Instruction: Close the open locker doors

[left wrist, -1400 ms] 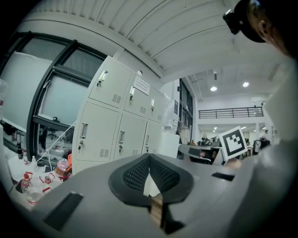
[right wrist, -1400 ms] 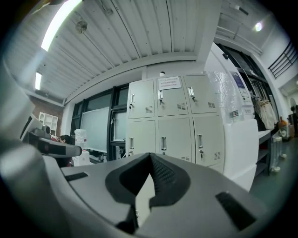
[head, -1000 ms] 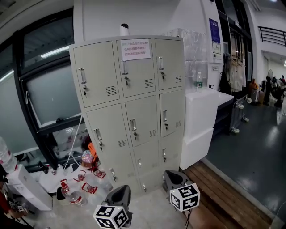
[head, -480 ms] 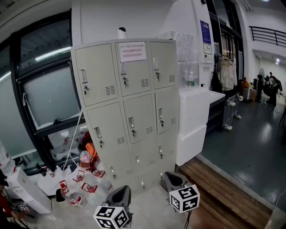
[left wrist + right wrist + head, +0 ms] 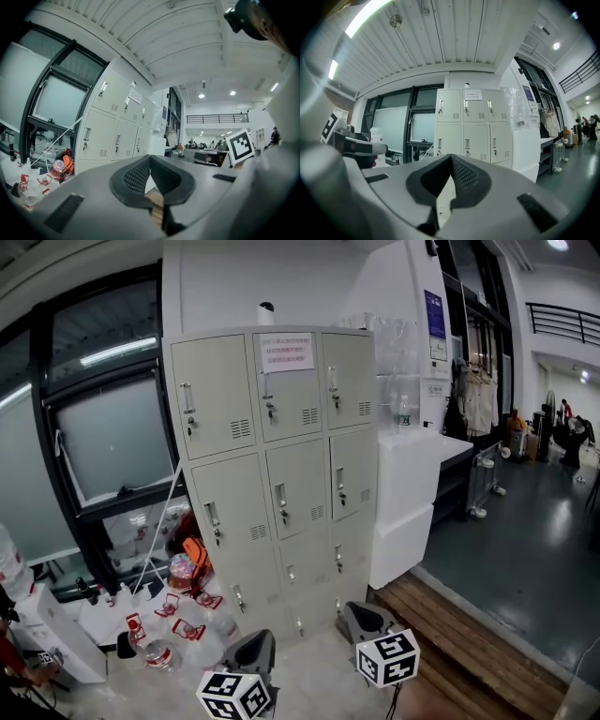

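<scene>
The beige locker cabinet stands ahead, three columns wide, with a paper notice on its top middle door. Every door I can see lies flush with its frame. The cabinet also shows in the left gripper view and in the right gripper view. My left gripper and right gripper hang low in the head view, well short of the cabinet. The left gripper's tips meet with nothing between them. The right gripper is shut and empty too.
Stacked white units adjoin the cabinet's right side, with a water bottle on top. Bottles and red-capped clutter lie on the floor at the left, below a black-framed window. A wooden floor strip runs at the right.
The cabinet has shifted slightly right and stands straighter in the head view as the person moves. Both grippers keep their places at the bottom and stay shut.
</scene>
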